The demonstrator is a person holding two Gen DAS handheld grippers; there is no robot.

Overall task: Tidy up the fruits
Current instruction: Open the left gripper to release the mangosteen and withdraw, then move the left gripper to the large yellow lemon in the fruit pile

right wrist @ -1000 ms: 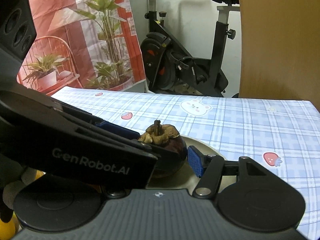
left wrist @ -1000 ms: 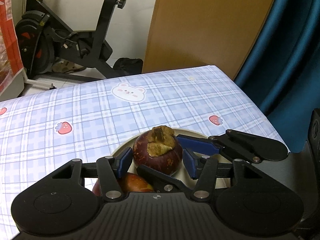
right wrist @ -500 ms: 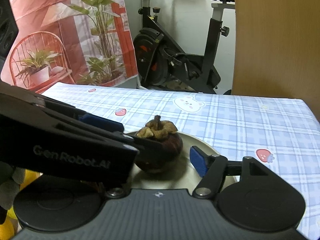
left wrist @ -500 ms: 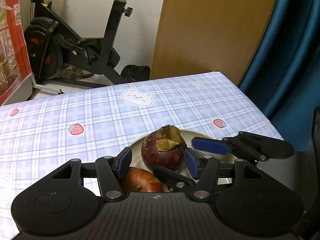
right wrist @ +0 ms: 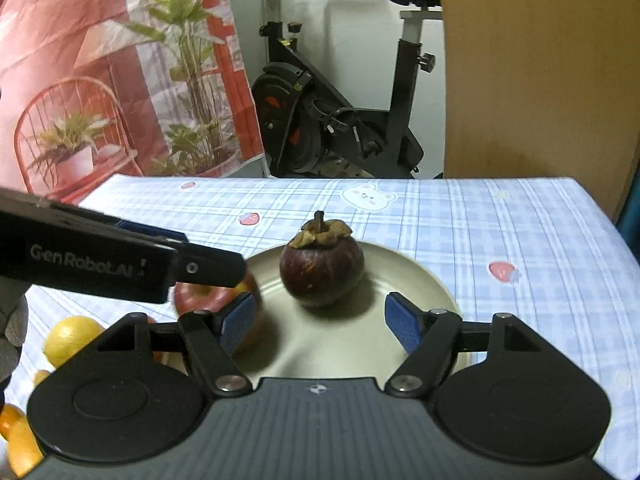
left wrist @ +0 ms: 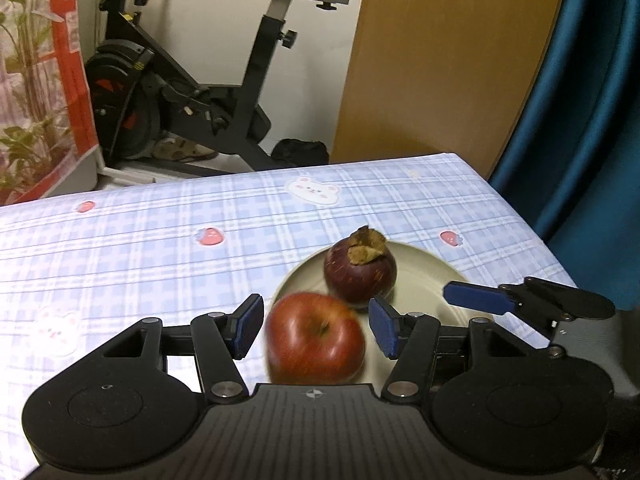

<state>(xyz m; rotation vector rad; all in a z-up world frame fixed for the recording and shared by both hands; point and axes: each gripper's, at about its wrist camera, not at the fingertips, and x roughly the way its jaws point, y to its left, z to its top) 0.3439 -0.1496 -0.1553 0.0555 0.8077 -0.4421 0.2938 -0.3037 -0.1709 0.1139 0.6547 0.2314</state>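
Observation:
A dark purple mangosteen [left wrist: 360, 270] stands upright on a cream plate [left wrist: 424, 268], free of both grippers; it also shows in the right wrist view [right wrist: 322, 270] on the plate [right wrist: 416, 280]. A red apple [left wrist: 316, 338] lies at the plate's near left edge, between the open jaws of my left gripper [left wrist: 316, 326]; contact is not visible. In the right wrist view the apple [right wrist: 200, 298] is partly hidden behind the left gripper's body. My right gripper [right wrist: 322, 322] is open and empty, just short of the mangosteen.
The table has a blue plaid cloth [left wrist: 160, 240] with bear and strawberry prints. A yellow lemon [right wrist: 70, 338] and orange fruits [right wrist: 16, 436] lie at the left. An exercise bike [left wrist: 192, 92], a wooden panel [left wrist: 440, 60] and a blue curtain [left wrist: 580, 120] stand beyond the table.
My left gripper has opened, released the mangosteen onto the plate and drawn back, so the apple now lies between its jaws. My right gripper has also drawn back a little.

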